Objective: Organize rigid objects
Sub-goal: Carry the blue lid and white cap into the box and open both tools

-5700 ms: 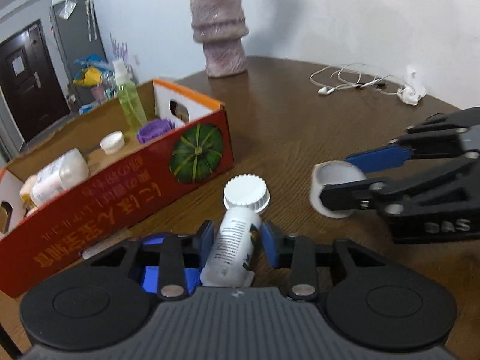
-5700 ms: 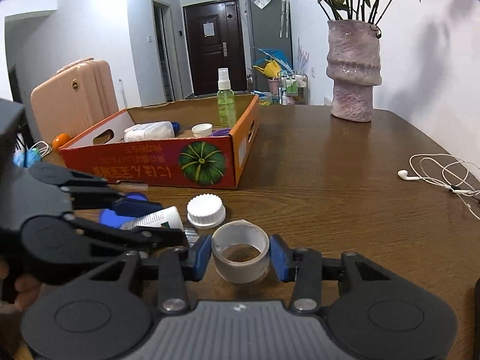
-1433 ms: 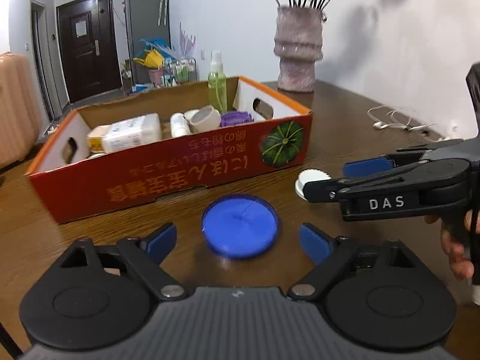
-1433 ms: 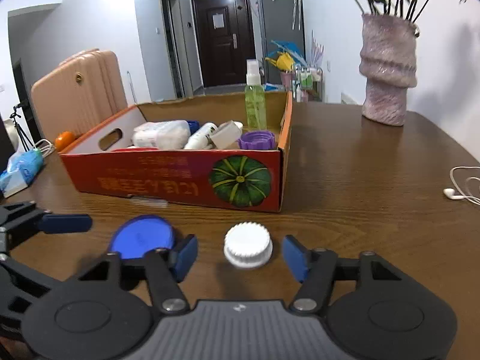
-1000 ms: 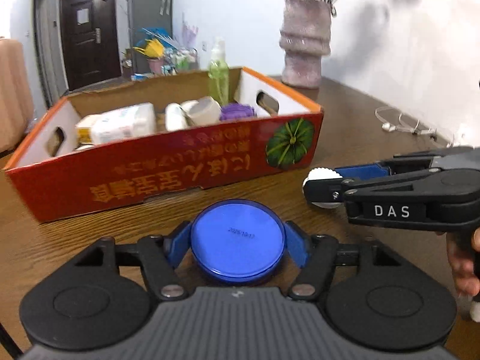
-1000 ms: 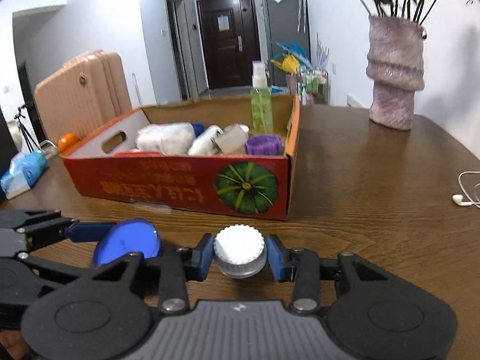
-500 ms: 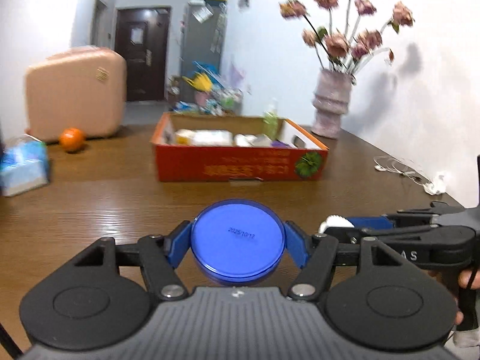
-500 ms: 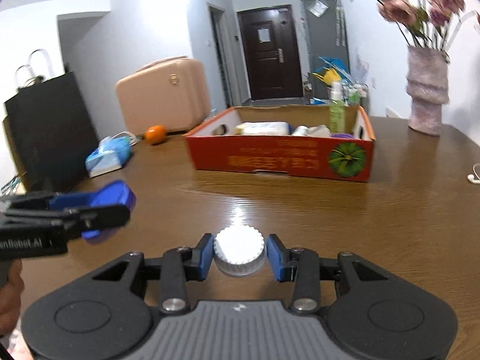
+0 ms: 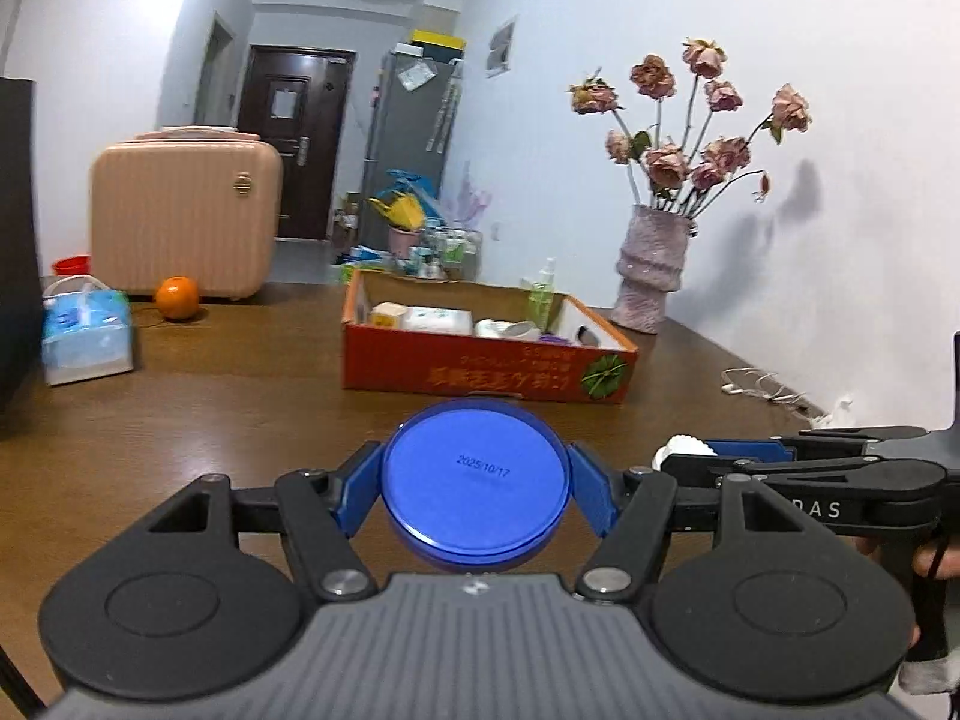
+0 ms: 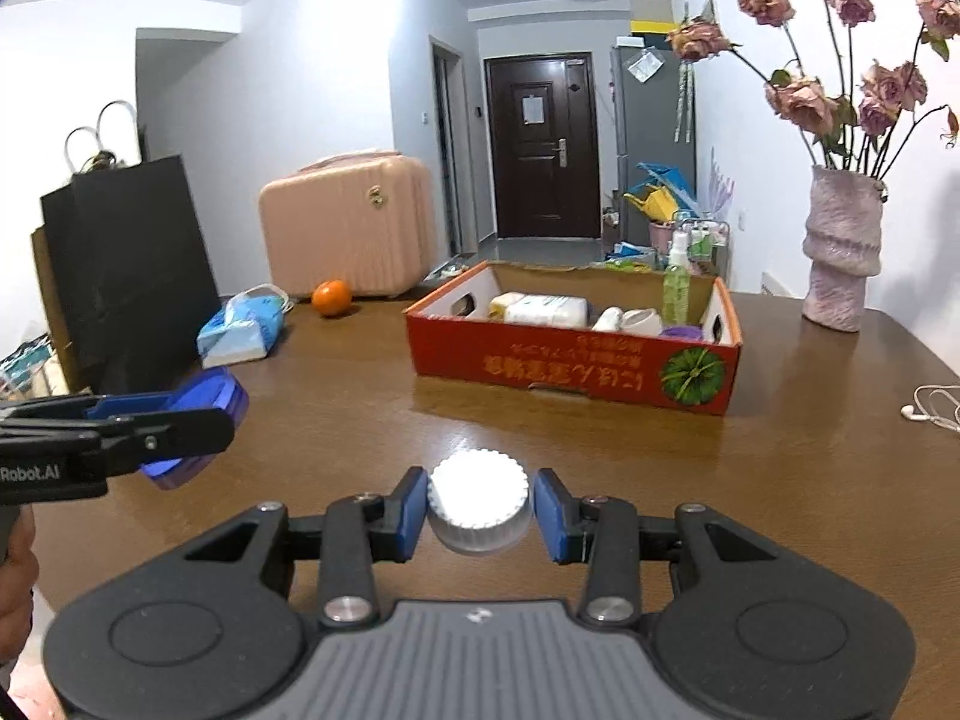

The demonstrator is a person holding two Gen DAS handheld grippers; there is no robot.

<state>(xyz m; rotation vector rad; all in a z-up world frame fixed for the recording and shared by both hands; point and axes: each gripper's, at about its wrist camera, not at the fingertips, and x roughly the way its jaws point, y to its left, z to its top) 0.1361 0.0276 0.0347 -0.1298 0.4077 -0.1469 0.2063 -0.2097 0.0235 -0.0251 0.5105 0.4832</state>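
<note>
My left gripper is shut on a round blue lid and holds it above the wooden table. My right gripper is shut on a white ribbed cap, also held above the table. Each gripper shows in the other's view: the right one with the white cap at the right, the left one with the blue lid at the left. The red cardboard box stands further back on the table, holding bottles and lids.
A pink vase of dried roses stands behind the box at the right. White earphones lie near the right table edge. A tissue pack, an orange and a pink suitcase are at the far left. A black bag stands left.
Both grippers closed on the lid and the cap, lifted them, and pulled back from the box, which now looks much farther away and stays so.
</note>
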